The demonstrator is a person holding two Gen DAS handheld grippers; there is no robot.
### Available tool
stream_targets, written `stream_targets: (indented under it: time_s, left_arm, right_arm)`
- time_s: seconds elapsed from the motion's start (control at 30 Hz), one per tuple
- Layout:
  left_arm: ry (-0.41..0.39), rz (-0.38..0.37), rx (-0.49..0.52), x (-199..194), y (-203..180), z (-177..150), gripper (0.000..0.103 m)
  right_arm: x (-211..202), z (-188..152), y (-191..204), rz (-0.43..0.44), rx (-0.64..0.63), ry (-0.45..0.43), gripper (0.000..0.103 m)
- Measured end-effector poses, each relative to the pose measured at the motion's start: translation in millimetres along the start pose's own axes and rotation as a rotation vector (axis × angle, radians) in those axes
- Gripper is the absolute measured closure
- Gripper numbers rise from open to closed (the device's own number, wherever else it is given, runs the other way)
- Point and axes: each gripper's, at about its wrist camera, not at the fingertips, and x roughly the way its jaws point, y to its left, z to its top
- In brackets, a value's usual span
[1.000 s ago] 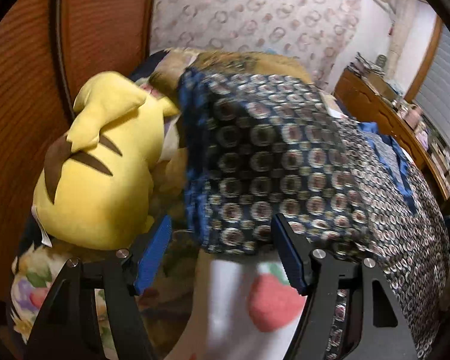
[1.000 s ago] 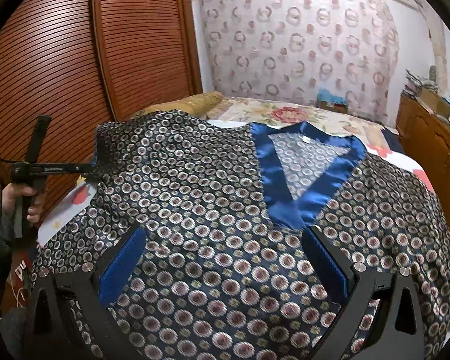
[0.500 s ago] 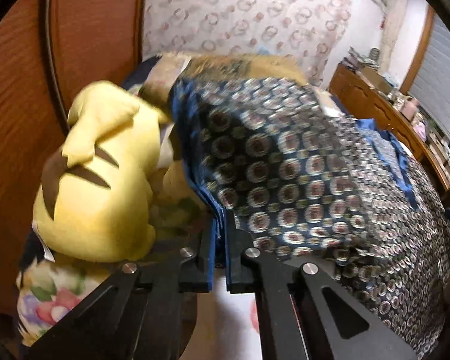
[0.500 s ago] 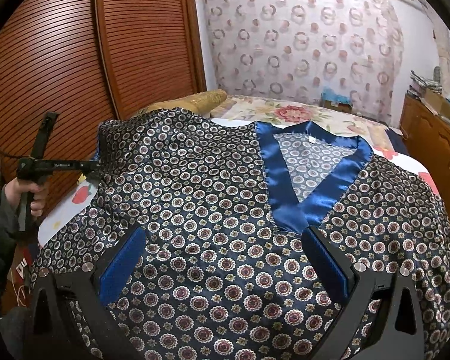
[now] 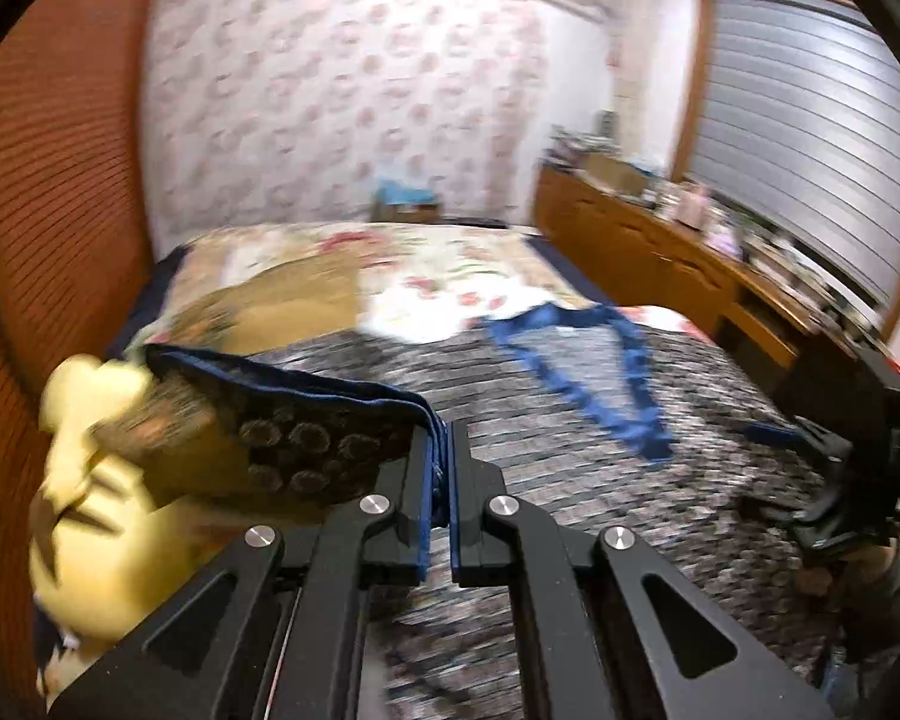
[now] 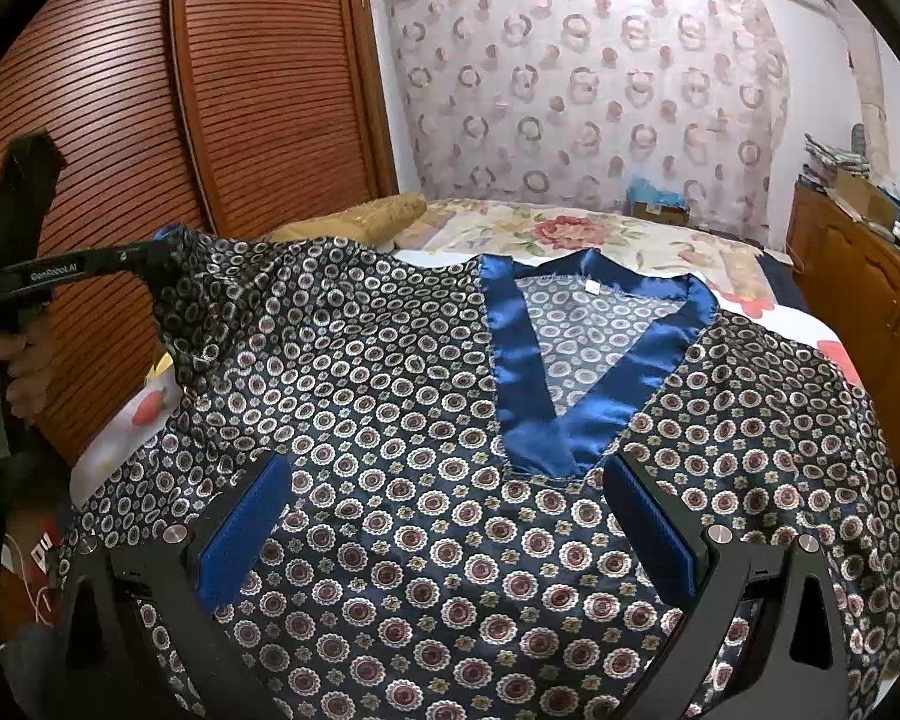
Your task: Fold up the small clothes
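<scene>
lying flat on bed: patterned top, navy w/ ring print, blue satin v-neck facing up. left gripper clamped on sleeve edge, fabric pinched btwn pads, sleeve raised off bed at top's left side. right gripper jaws wide, hovering over chest area just below v-neck, nothing btwn pads. yellow plush beside lifted sleeve; left wrist view blurred.

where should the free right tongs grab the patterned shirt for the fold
Probably the far right sleeve edge of the patterned shirt, mirroring the corner the left tongs pinch. It lies flat on the bed, so come in low from the right side and slide one finger under the hem. The right tongs stand open.
</scene>
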Motion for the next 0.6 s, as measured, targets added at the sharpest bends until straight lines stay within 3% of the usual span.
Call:
stream_targets:
  time_s: [0.13,0.2,0.27,0.43,0.6]
  left_arm:
    - [0.002,-0.041,0.066,6.2,-37.5,6.3,0.096]
    - [0.002,-0.044,0.080,4.6,-43.4,4.5,0.083]
    - [-0.004,-0.045,0.078,0.1,-42.0,1.8,0.056]
    - [-0.023,0.026,0.060,-14.0,-28.0,-7.7,0.028]
    - [-0.052,0.105,0.016,-26.9,-10.7,-20.3,0.026]
  right_arm:
    - [-7.1,-2.5,-4.2,-0.002,0.007,-0.012,0.005]
    - [-8.5,-3.7,-6.6,-0.003,0.008,-0.012,0.012]
    - [-9.0,-4.9,-8.4,-0.009,0.007,-0.008,0.020]
    - [-4.2,-0.8,-6.2,-0.006,0.009,0.003,0.034]
    - [2.9,14.1,3.2,0.015,-0.023,-0.023,0.039]
